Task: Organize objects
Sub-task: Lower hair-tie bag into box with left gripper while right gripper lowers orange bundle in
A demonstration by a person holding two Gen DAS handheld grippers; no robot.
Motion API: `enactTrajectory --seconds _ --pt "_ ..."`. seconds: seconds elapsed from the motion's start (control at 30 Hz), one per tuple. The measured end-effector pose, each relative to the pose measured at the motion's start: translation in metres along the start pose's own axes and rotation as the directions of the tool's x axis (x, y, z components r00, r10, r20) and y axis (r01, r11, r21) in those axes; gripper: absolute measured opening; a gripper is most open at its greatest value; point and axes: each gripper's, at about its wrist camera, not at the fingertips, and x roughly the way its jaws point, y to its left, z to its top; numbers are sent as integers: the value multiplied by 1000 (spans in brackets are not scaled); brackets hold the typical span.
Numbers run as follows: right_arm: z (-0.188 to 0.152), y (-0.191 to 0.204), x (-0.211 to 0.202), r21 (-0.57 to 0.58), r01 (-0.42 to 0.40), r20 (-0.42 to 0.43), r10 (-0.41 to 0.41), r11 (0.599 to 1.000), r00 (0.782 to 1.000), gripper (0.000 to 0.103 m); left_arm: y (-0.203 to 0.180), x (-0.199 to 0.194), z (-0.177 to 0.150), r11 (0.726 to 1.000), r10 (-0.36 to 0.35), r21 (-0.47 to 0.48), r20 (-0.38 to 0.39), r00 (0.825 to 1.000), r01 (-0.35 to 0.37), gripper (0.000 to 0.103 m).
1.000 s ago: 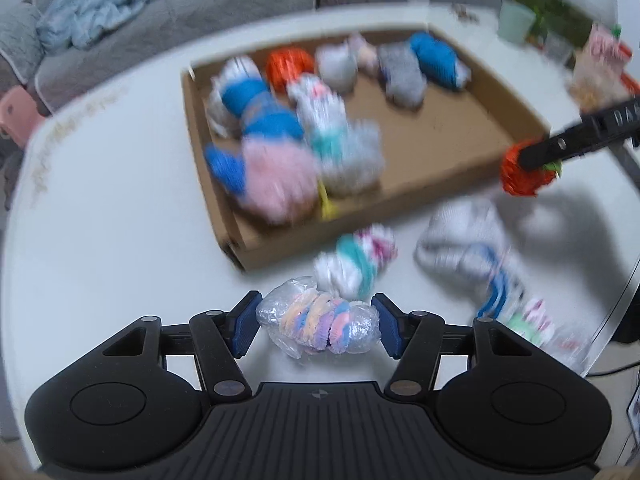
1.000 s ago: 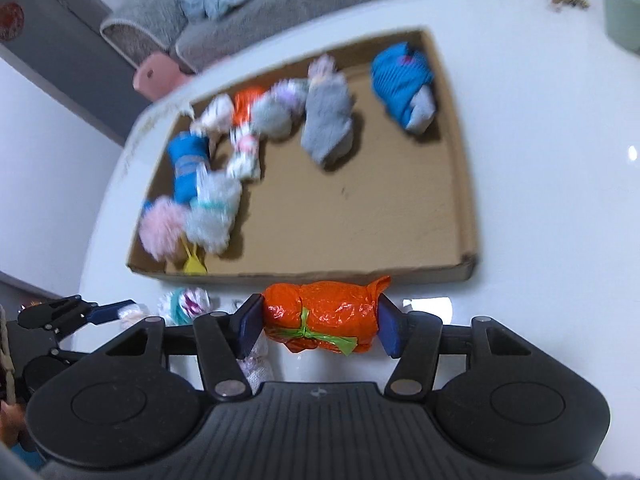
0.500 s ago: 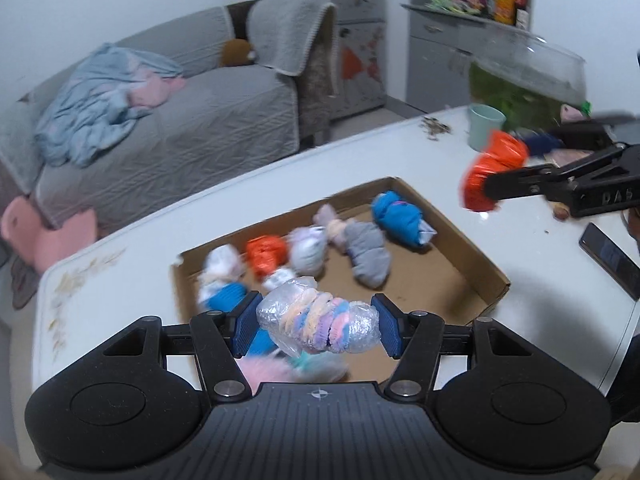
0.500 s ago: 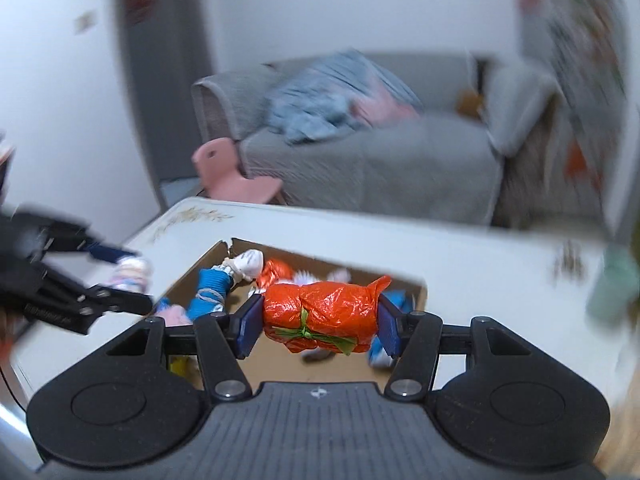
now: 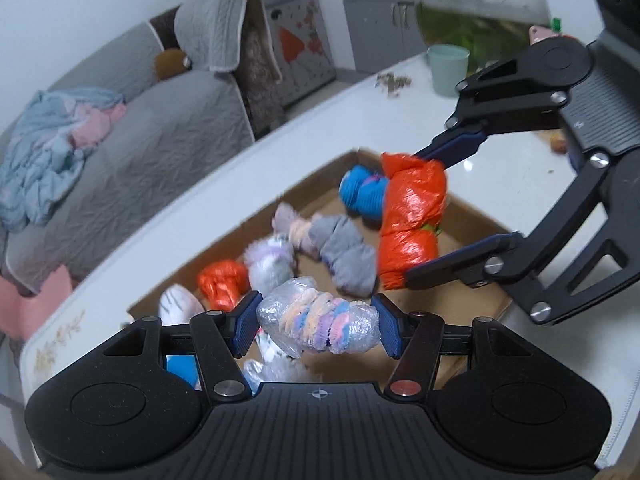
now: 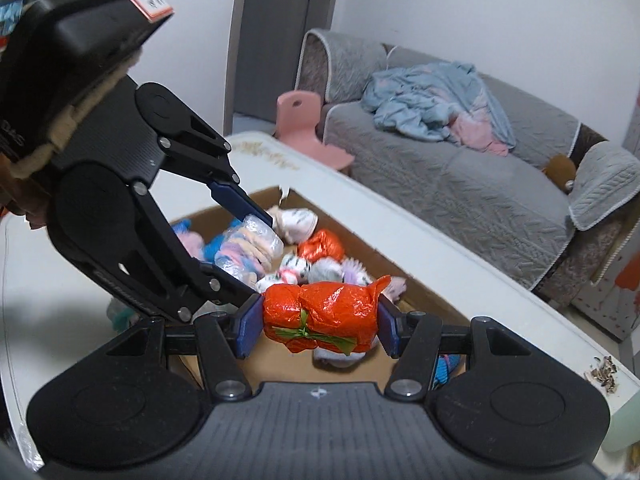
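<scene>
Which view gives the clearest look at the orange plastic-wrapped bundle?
The right wrist view: the orange bundle sits centred and sharp between the right tool pads, green tie visible. The left wrist view shows it from the side, slightly blurred, above the cardboard tray.

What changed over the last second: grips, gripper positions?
Both grippers lifted off the table and came together above the cardboard box. Grips are unchanged: left gripper stays shut on the clear pastel bundle, right gripper on the orange bundle.
</scene>
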Motion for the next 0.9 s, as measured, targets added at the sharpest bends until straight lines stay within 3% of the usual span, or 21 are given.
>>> enactTrajectory --seconds 0.23,0.37,0.6,0.9 --pt "-8 1 23 -56 -22 -69 18 998 997 54 4 23 -8 1000 -20 -8 -38 999 20 65" --pt "-19 2 30 -155 -27 -79 15 987 997 54 5 36 -5 1000 -17 -3 -42 999 17 65" --pt "-23 23 47 -402 -32 -82 -1 915 997 54 4 59 -9 999 -8 45 -65 998 11 65" --pt "-30 31 62 -575 -51 -100 -9 816 995 54 6 74 -14 993 -9 115 -45 999 14 65"
